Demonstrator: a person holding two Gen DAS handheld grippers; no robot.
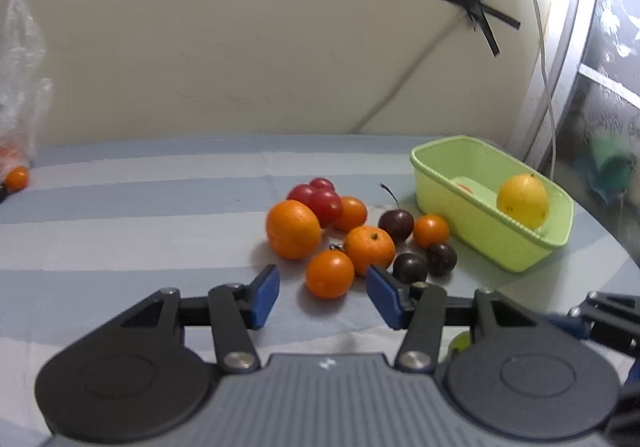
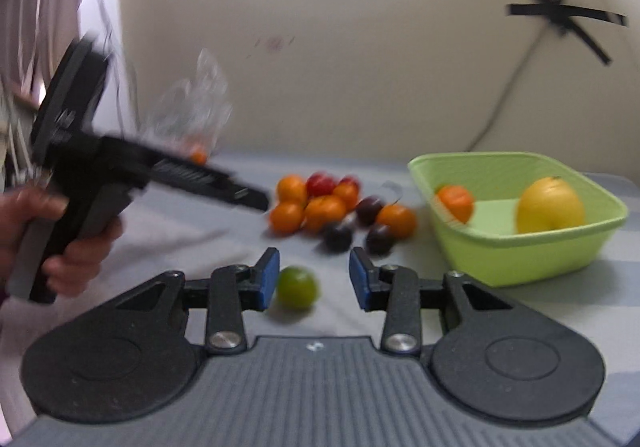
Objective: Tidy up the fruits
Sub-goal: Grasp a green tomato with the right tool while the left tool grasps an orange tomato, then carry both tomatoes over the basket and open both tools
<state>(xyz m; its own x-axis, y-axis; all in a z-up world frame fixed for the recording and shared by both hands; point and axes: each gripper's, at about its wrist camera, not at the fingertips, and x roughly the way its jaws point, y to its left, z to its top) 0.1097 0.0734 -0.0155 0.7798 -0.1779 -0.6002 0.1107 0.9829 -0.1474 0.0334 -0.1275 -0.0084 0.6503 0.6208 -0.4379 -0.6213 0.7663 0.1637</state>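
A pile of fruit lies on the striped cloth: oranges [image 1: 293, 229], red tomatoes [image 1: 320, 199] and dark plums [image 1: 410, 268]. My left gripper [image 1: 323, 293] is open and empty, with a small orange [image 1: 329, 273] just ahead between its blue pads. A light green basket [image 1: 516, 247] at the right holds a yellow lemon [image 1: 522, 200]. My right gripper [image 2: 314, 279] is open over a green lime [image 2: 298, 286] on the cloth. In the right wrist view the basket [image 2: 500, 259] holds the lemon [image 2: 550, 205] and a small orange [image 2: 456, 203].
A clear plastic bag [image 1: 20, 87] with an orange [image 1: 17, 178] beside it sits at the far left by the wall. A taped cable [image 1: 476, 3] runs down the wall. A window frame [image 1: 560, 87] borders the right. The left gripper's body [image 2: 100, 167] shows in the right wrist view.
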